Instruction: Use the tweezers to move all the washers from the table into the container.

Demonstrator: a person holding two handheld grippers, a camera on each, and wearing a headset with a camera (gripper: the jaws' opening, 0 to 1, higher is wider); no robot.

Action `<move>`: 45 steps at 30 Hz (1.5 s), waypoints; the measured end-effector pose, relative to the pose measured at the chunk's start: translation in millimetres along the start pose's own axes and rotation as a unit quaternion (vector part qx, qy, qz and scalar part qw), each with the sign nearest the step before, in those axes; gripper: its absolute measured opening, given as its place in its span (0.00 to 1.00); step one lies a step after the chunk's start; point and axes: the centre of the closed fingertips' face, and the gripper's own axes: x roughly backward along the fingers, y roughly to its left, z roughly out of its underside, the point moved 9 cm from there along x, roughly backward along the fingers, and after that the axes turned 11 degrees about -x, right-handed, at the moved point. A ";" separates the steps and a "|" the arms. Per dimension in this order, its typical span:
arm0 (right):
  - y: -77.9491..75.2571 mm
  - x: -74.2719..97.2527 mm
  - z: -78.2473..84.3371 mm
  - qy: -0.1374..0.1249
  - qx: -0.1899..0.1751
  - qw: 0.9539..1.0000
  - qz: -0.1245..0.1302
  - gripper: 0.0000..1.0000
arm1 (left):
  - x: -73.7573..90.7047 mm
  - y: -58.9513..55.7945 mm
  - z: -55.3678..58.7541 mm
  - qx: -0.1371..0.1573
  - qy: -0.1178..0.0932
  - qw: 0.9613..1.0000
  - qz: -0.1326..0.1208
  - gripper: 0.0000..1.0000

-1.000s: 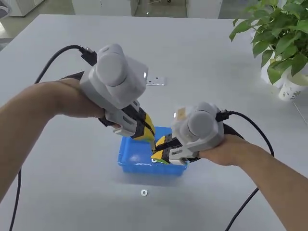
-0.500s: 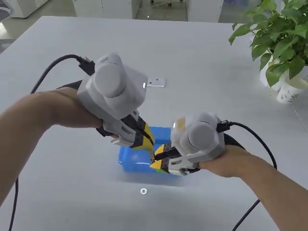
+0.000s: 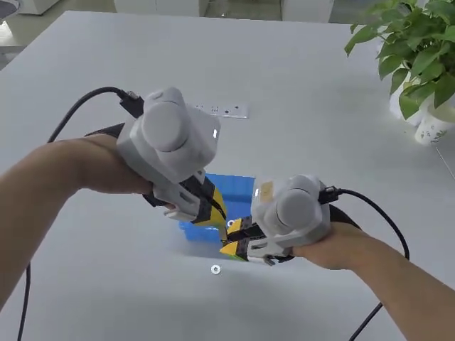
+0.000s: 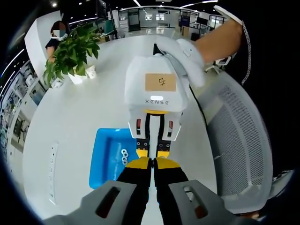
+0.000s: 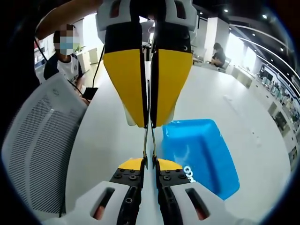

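The blue container (image 3: pixel 231 186) stands on the white table, with several washers (image 4: pixel 124 155) inside it. One loose washer (image 3: pixel 215 268) lies on the table just in front of it. My left gripper (image 3: pixel 213 213) and right gripper (image 3: pixel 229 247) meet tip to tip over the container's near edge. Both are shut on the thin metal tweezers (image 5: pixel 149 133). In the right gripper view the left gripper's yellow jaws (image 5: pixel 149 124) come down from above onto my right gripper (image 5: pixel 150 164). In the left gripper view my left gripper (image 4: pixel 153 161) faces the right gripper (image 4: pixel 153 151).
A potted plant (image 3: pixel 419 57) stands at the table's far right. A white socket strip (image 3: pixel 227 110) lies beyond the container. A grey mesh chair (image 4: pixel 239 136) stands beside the table, and people are in the room behind.
Both grippers have come down and toward me together, from over the container to its near edge, closer to the loose washer. The head view has tilted.
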 end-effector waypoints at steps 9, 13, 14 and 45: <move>2.6 -8.1 4.8 -0.002 -0.005 1.000 -0.005 0.12 | -4.9 -4.3 5.8 0.003 0.006 1.000 0.006 0.06; 5.4 -12.7 7.3 -0.001 -0.006 1.000 -0.009 0.12 | -7.6 -6.5 9.1 0.007 0.008 1.000 0.009 0.06; 6.1 -14.0 8.0 0.000 -0.006 1.000 -0.010 0.12 | -8.3 -7.0 9.8 0.008 0.008 1.000 0.010 0.06; 9.8 -37.7 19.7 0.015 -0.002 0.999 -0.033 0.12 | -25.2 -16.4 27.2 0.029 0.013 0.999 0.024 0.06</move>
